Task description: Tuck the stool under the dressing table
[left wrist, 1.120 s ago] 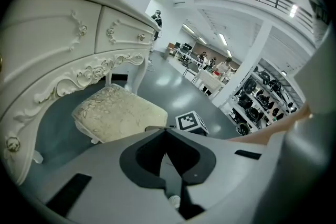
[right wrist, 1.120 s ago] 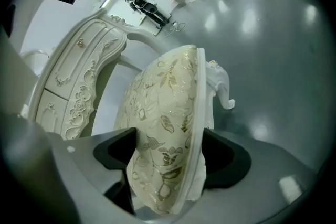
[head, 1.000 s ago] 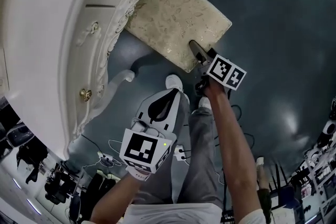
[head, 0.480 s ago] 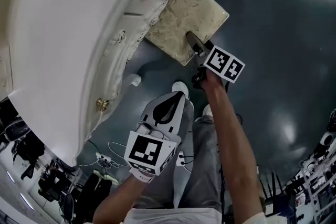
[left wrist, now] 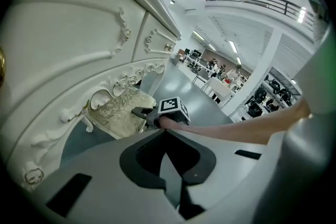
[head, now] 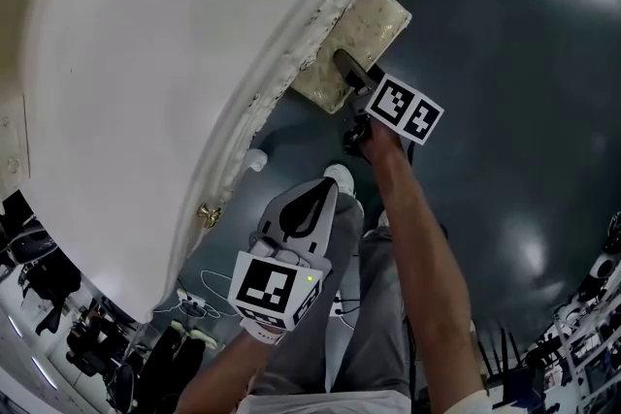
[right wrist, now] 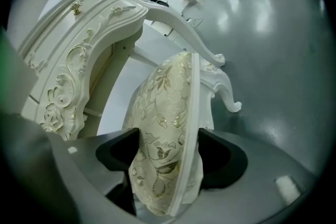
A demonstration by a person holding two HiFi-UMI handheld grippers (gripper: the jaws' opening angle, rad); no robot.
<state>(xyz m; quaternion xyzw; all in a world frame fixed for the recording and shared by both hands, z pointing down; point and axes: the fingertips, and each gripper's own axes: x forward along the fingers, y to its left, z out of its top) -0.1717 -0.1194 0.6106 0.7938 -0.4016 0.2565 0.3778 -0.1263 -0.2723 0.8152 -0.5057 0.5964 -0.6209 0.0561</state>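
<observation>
No legible text, label, brand or number appears in any view; the only printed signs are black-and-white square marker patterns on the white cube (head: 275, 289) of the left gripper (head: 320, 194) and the white cube (head: 406, 110) of the right gripper (head: 346, 70).

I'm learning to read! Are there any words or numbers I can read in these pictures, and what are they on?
None: no words or numbers can be read anywhere.
The black-and-white squares on the left cube and the right cube are patterns, not letters.
</observation>
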